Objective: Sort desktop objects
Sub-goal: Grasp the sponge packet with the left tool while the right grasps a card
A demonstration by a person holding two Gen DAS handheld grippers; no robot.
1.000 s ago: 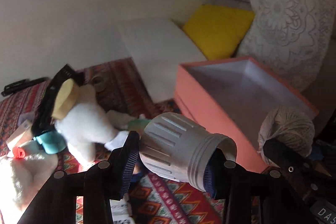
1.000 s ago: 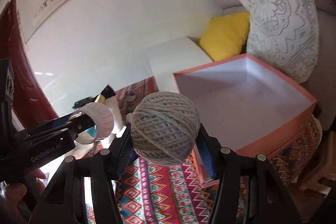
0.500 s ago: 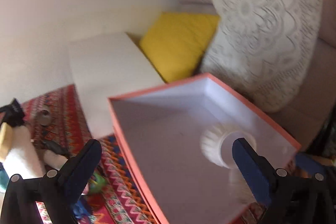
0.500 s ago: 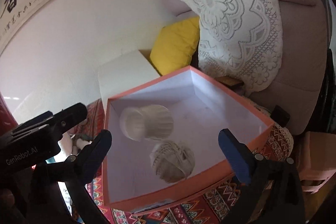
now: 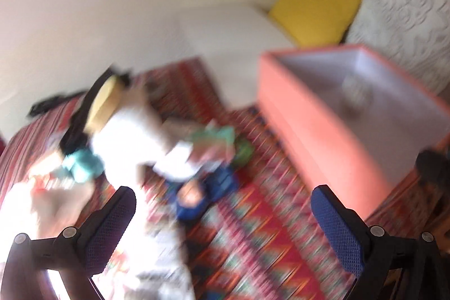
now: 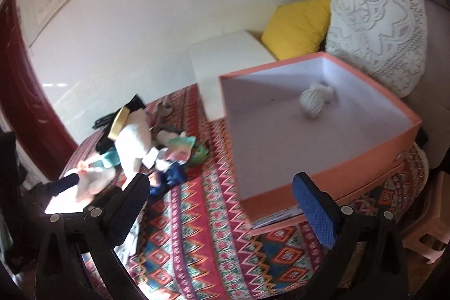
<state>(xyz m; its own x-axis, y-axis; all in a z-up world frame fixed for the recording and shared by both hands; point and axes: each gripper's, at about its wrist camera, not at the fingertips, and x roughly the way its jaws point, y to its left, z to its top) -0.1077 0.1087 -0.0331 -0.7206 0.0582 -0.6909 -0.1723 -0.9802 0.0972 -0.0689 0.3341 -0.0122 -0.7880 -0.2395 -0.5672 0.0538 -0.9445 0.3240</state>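
Standing wide apart with nothing between them, the fingers of the left gripper (image 5: 223, 218) and of the right gripper (image 6: 222, 208) are both empty, touching nothing. A second ago the left pair clamped a ribbed white cap and the right pair a ball of twine (image 6: 310, 103); half a second ago both things were already inside the orange box (image 6: 323, 179) with the fingers spread above them. Now both grippers have swung back out of the box and to the left, over the patterned cloth (image 6: 202, 229) on the bench.

In the right wrist view the twine lies at the far side of the box floor, still smeared as if rolling, with a pale blurred thing touching it on its right, which I take to be the cap (image 6: 326, 90). In the left wrist view only a grey smudge shows in the box.

So two objects look sorted, and the move reads as a return for more. The remaining heap sits on the left of the bench: a white plush toy (image 6: 132, 139), a teal piece (image 6: 108, 159), a green packet (image 6: 182, 146) and something dark blue (image 6: 173, 176) nearest the fingers. The left view is heavily motion-blurred, so finer detail there cannot be made out.
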